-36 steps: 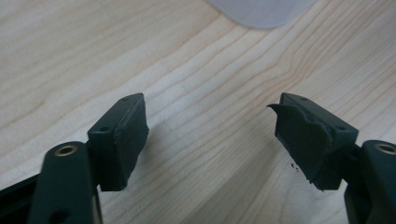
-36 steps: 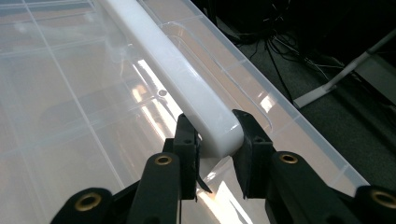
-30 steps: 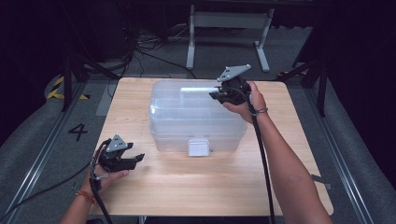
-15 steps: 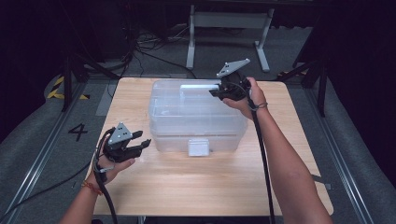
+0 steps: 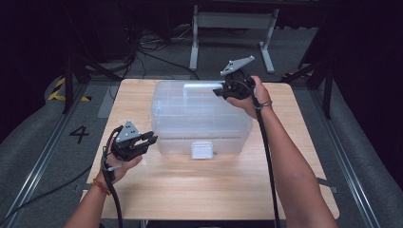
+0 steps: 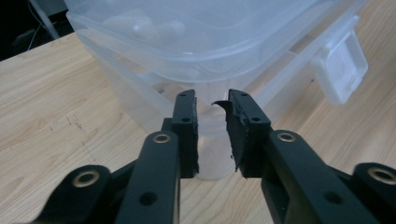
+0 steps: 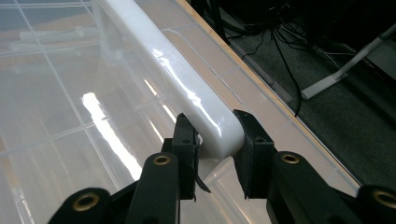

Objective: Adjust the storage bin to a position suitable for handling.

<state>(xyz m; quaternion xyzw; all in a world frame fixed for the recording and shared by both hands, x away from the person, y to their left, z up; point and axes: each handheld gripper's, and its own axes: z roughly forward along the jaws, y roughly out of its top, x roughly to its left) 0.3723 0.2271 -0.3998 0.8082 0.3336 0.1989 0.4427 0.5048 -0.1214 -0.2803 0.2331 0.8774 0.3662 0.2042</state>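
A clear plastic storage box (image 5: 199,118) with its lid on stands in the middle of the wooden table (image 5: 214,190). My right gripper (image 5: 219,92) is over the lid's far right part, shut on the end of the white lid handle (image 7: 177,88), which lies between its jaws (image 7: 217,130). My left gripper (image 5: 148,141) hangs just off the box's front left corner (image 6: 154,84). Its jaws (image 6: 211,100) have just been closing to a narrow gap. I see nothing pressed between them; the box wall shows beyond.
A white latch (image 5: 202,148) hangs at the middle of the box's front wall (image 6: 343,70). Bare tabletop lies in front of the box. Beyond the table's far edge are cables and a metal stand (image 5: 233,19) on the dark floor.
My left gripper has risen and moved right, up to the box's front left corner, and its jaws have narrowed. The right gripper has stayed on the handle.
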